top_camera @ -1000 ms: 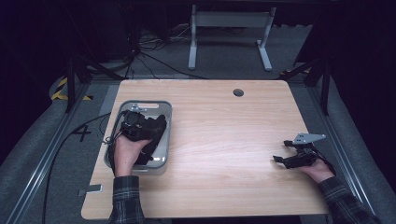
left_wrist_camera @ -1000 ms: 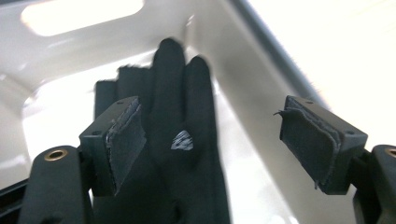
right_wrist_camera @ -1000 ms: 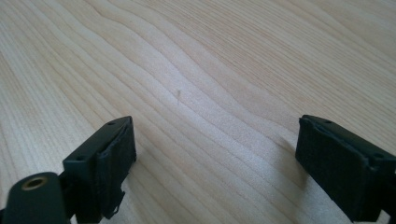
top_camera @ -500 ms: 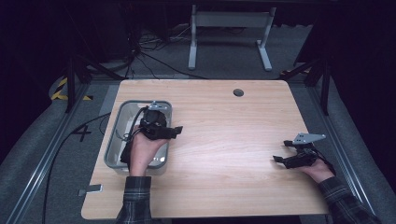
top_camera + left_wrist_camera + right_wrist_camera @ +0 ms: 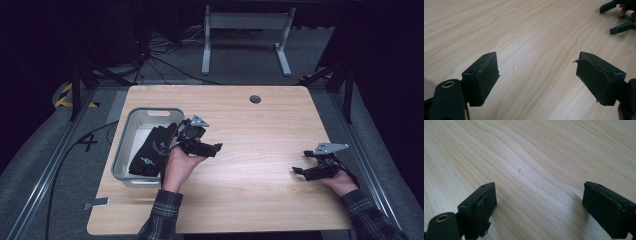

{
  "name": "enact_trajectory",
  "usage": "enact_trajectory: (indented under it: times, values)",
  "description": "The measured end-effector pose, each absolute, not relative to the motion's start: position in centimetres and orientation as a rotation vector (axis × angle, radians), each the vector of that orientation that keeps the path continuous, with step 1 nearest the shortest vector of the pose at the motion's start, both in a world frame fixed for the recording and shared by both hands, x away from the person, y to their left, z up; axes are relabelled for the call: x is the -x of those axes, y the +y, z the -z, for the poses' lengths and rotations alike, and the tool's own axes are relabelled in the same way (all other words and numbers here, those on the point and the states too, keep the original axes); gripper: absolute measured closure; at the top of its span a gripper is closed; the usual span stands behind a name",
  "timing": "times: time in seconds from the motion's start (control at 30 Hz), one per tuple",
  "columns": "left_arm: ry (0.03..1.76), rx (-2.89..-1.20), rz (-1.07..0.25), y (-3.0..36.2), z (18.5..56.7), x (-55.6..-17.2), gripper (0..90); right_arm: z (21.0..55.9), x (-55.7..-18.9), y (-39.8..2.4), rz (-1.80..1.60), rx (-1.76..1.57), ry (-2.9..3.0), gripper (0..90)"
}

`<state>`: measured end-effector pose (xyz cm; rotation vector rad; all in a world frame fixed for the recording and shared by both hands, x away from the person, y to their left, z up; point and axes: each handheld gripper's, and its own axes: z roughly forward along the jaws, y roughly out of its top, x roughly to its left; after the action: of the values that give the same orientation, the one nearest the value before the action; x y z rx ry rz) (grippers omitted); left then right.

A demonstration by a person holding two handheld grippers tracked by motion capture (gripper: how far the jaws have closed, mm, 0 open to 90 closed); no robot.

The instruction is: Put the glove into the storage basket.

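The wooden worktop [image 5: 260, 150] carries a grey plastic bin [image 5: 125, 145] near its left edge, and in that bin lies a dark bundle of cloth [image 5: 152, 150], black with small pale marks, heaped against the bin's right wall. Judging by its slumped folds, the bundle is soft and light, neither fragile nor slippery; it would sag and trail if lifted by an edge, so the best hold is probably a pinch on the thick bunched middle, taking several layers at once. Just right of the bin, the left claw [image 5: 216, 148] hangs over bare wood, pointing away from the cloth; its jaws have just been opening and stand apart with nothing between them, as the left gripper view confirms. Well apart, near the right edge, the right claw [image 5: 298, 167] rests low in the hand, released too, jaws wide over plain wood grain.
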<state>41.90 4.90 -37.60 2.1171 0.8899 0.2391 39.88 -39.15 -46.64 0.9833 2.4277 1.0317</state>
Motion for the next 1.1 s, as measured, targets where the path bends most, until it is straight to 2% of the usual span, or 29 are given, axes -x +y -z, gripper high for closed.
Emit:
enact_trajectory:
  times: [0.2, 0.87, 1.1]
  values:
    - [0.847, -2.157, -0.228, 1.9, 39.3, -41.2, 16.8, 46.6, -39.9, -39.1, -1.032, -0.984, 2.428, 12.5]
    - [0.719, -2.275, -0.172, -4.0, 44.1, -38.6, 15.2, 46.6, -39.9, -39.1, -1.032, -0.982, 2.429, 12.5]
    - [0.641, -2.379, -0.19, -6.2, 46.3, -38.1, 12.7, 46.6, -39.9, -39.1, -1.032, -0.982, 2.429, 12.5]
